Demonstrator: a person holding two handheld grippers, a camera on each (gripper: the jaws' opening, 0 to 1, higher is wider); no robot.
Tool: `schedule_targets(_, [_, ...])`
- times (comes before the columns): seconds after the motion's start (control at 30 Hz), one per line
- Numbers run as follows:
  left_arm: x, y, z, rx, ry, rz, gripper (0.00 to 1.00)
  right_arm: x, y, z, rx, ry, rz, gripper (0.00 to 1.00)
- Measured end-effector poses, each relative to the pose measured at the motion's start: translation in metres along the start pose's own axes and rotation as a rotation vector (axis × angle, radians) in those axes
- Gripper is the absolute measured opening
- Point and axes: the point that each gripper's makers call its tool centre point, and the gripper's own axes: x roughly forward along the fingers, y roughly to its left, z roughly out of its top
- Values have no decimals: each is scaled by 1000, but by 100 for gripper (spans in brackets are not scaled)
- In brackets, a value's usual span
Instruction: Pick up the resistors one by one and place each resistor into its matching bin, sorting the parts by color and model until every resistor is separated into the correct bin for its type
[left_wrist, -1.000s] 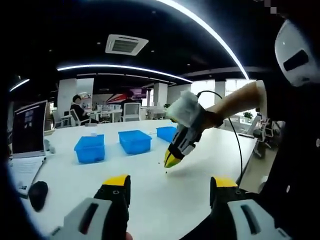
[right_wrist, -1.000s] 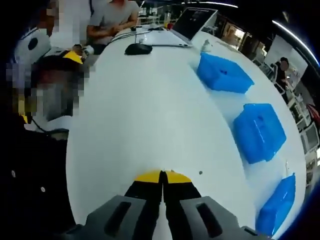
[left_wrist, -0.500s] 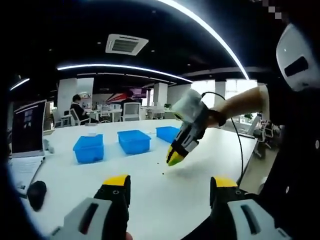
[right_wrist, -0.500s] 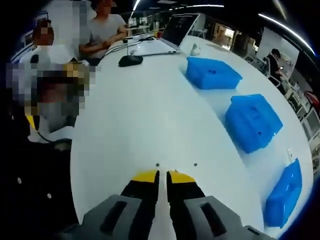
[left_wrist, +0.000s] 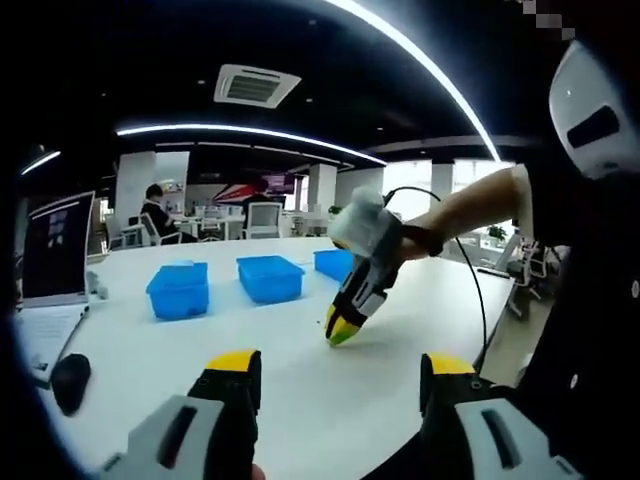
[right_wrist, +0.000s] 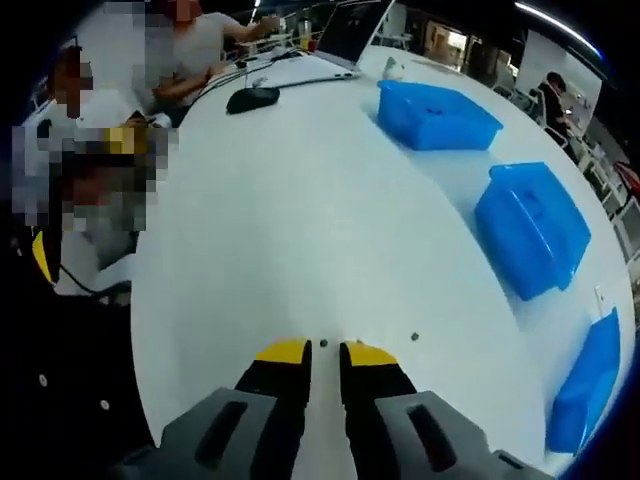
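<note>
Two tiny dark resistors lie on the white table (right_wrist: 300, 220): one resistor (right_wrist: 323, 343) sits just ahead of the gap between my right gripper's (right_wrist: 326, 353) yellow fingertips, the other resistor (right_wrist: 414, 337) a little to the right. The right gripper's jaws stand slightly apart, holding nothing. In the left gripper view the right gripper (left_wrist: 342, 330) points down at the table, tips close to the surface. My left gripper (left_wrist: 340, 366) is open wide and empty above the table's near part. Three blue bins (right_wrist: 437, 113) (right_wrist: 532, 228) (right_wrist: 590, 385) line the far side.
A laptop (left_wrist: 55, 262) and a black mouse (left_wrist: 70, 382) lie at the table's left end. A person sits beyond the laptop (right_wrist: 350, 30) near the mouse (right_wrist: 252, 98). The person's arm (left_wrist: 470, 205) and a cable reach in from the right.
My right gripper's jaws went from shut to slightly apart, and it dipped back toward the table over a resistor. The left gripper stayed as it was.
</note>
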Motion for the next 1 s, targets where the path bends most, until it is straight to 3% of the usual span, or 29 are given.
schedule_targets(0.3, [3, 0, -2, -9, -1, -6, 65, 1, 5, -1, -125, 23, -14, 11])
schedule_targets(0.53, [4, -3, -2, -9, 0, -10, 65, 2, 5, 2, -135, 30, -13, 9])
schedule_targets(0.83, [5, -7, 0, -3, 1, -19, 65, 2, 8, 1, -218, 37, -29, 5])
schedule_targets(1.0, [4, -10, 2, -1, -4, -20, 65, 0, 7, -1, -200, 30, -18, 5])
